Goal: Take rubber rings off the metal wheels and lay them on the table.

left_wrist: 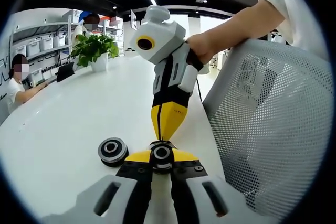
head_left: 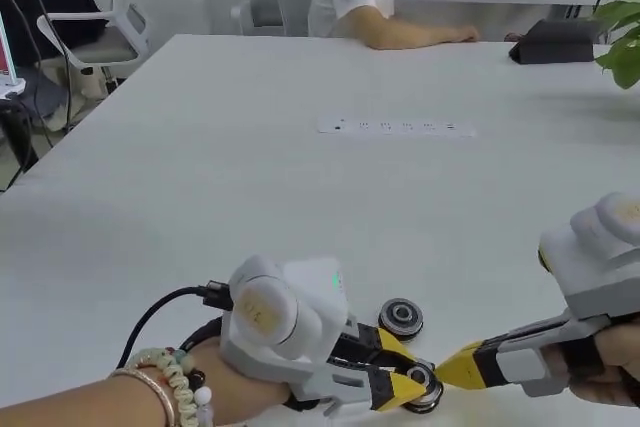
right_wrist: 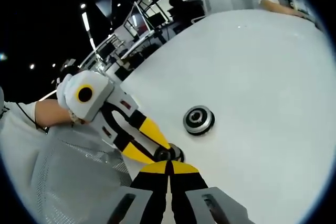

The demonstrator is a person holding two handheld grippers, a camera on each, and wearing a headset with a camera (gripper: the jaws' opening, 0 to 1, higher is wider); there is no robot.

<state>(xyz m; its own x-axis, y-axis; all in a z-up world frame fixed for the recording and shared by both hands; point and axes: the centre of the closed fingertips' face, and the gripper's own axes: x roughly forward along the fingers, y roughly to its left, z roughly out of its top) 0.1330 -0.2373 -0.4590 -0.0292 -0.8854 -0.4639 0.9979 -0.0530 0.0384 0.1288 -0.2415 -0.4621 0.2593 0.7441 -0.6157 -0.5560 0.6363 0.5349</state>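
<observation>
1. Head view: step in hand looks like the first ring removal. The left gripper [head_left: 405, 390] is clenched on a wheel [head_left: 428, 387] low on the table [head_left: 250, 177], near the person's edge. The right gripper [head_left: 452, 371] comes in from the right with its yellow tips against that wheel's rim. The left hand [head_left: 215, 387] is low and level, its wrist wearing bead bracelets. The right hand [head_left: 612, 357] sits a little higher and slopes down toward the wheel. A second wheel [head_left: 401, 316] lies flat just beyond, apart from both grippers
2. Left gripper view: its jaws clamp the wheel from both sides, hub facing the camera. The right gripper points steeply down onto the wheel's upper edge, tips together
3. Right gripper view: its jaws are pressed shut at the held wheel. I cannot tell whether any rubber is nipped between them. The second wheel's rubber ring [right_wrist: 198, 130] is on, untouched. The next move likely calls for a firm pinch on the ring's edge, then a peel away while the left clamp holds steady
</observation>
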